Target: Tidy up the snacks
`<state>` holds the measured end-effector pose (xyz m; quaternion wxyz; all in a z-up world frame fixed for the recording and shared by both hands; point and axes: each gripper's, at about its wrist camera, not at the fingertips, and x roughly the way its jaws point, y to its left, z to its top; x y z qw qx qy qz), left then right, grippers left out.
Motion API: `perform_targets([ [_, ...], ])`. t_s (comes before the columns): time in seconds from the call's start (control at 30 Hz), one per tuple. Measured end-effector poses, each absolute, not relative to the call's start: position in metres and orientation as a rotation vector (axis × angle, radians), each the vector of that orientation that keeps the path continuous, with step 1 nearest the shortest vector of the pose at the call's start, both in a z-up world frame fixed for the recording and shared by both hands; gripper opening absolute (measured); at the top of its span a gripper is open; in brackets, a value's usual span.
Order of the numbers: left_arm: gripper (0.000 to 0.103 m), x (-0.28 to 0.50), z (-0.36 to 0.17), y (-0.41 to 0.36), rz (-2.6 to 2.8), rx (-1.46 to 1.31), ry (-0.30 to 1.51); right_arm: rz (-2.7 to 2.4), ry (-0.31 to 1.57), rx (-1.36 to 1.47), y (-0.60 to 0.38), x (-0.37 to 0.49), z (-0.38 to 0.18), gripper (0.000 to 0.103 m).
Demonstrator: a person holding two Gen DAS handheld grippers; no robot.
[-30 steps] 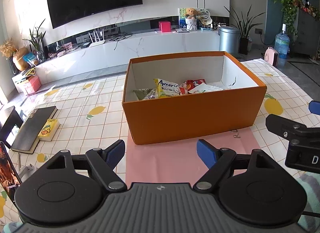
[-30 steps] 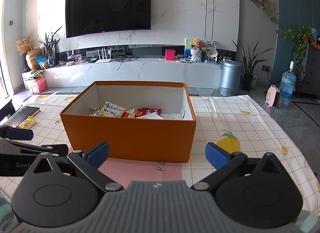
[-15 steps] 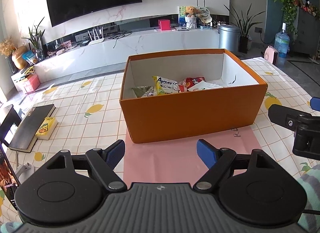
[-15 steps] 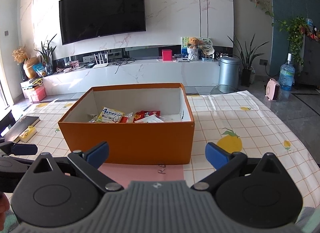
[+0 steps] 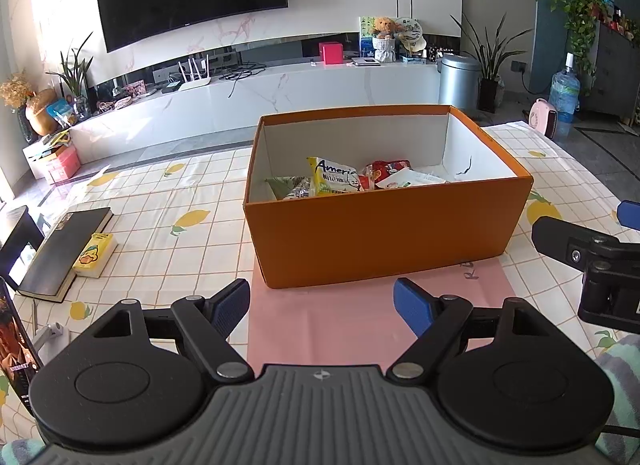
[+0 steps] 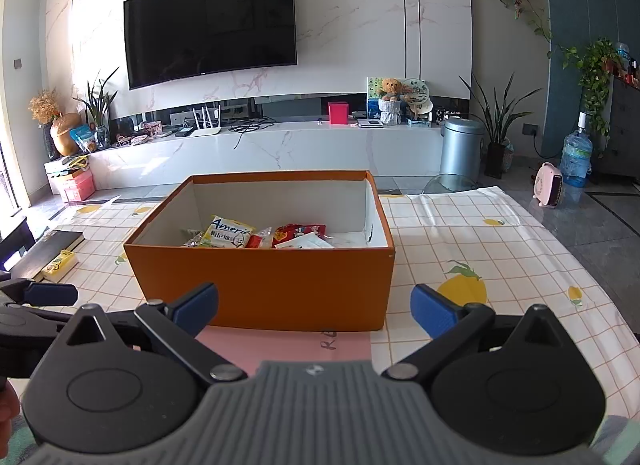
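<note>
An orange box [image 5: 384,237] [image 6: 264,289] stands on a pink mat [image 5: 360,321] on the lemon-print tablecloth. Inside lie several snack packets: a yellow bag [image 5: 332,181] [image 6: 226,231], a red packet [image 5: 382,169] [image 6: 298,233], a greenish one [image 5: 292,187] and a white one [image 5: 408,179]. My left gripper [image 5: 322,307] hovers open in front of the box, nothing between its blue pads. My right gripper [image 6: 314,309] is open too, just short of the box's near wall. Each gripper shows at the edge of the other's view.
A black book [image 5: 64,253] with a small yellow box [image 5: 94,255] on it lies at the table's left. Beyond the table are a white TV console [image 6: 260,149], a metal bin [image 6: 462,145], plants and a water bottle [image 6: 576,157].
Both grippers have risen and pulled back a little from the box, so more of its inside shows. Both stay open and the snacks have not moved.
</note>
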<state>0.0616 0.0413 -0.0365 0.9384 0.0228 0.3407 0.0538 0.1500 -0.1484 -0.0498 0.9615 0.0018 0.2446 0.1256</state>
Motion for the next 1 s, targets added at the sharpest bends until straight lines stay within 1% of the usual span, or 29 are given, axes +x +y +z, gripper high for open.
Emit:
perform_targets([
  [1.0, 0.095, 0.0591, -0.0320, 0.0397, 0.116, 0.034, 0.694, 0.251, 0.498, 0.010, -0.1500, 0.1473, -0.0483, 0.099],
])
